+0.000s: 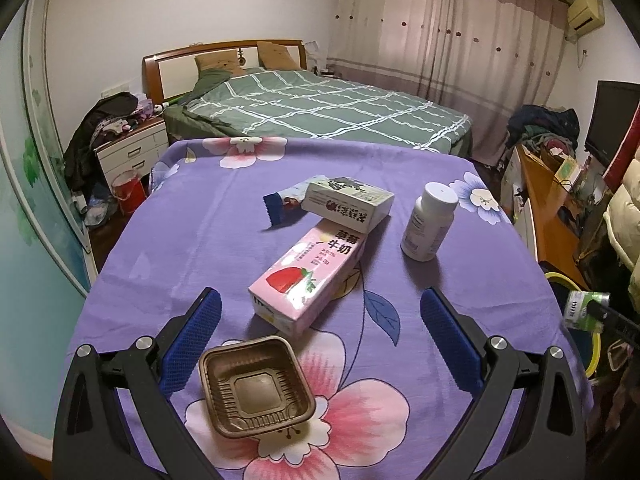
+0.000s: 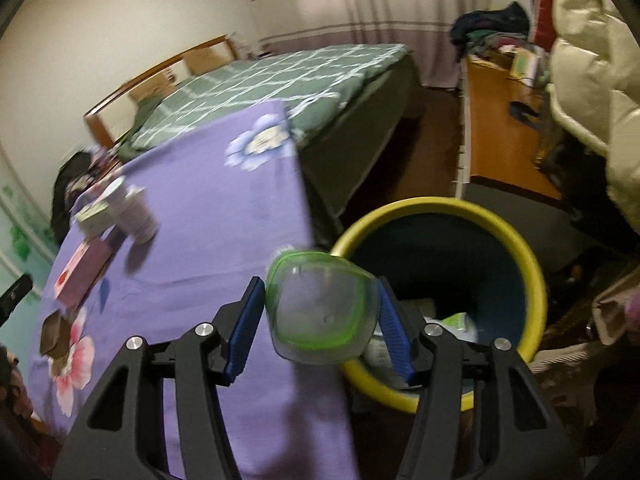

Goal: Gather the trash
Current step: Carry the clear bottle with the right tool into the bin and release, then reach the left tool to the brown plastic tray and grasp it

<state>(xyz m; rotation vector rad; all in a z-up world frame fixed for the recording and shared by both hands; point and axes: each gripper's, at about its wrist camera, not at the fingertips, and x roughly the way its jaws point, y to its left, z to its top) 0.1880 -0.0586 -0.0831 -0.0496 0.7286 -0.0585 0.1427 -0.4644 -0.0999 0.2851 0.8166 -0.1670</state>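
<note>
My left gripper is open and empty above the purple flowered table. A brown plastic tray lies between its fingers, near the left one. Beyond it lie a pink strawberry milk carton, a white-green box resting on it, a blue-white wrapper and a white pill bottle. My right gripper is shut on a clear green-rimmed plastic cup, held at the table's right edge over the rim of a yellow-rimmed dark bin. The cup also shows in the left wrist view.
The bin holds white and green trash. A green checked bed stands behind the table. A nightstand and red bucket are at the left, a wooden desk with clutter and a white puffy jacket at the right.
</note>
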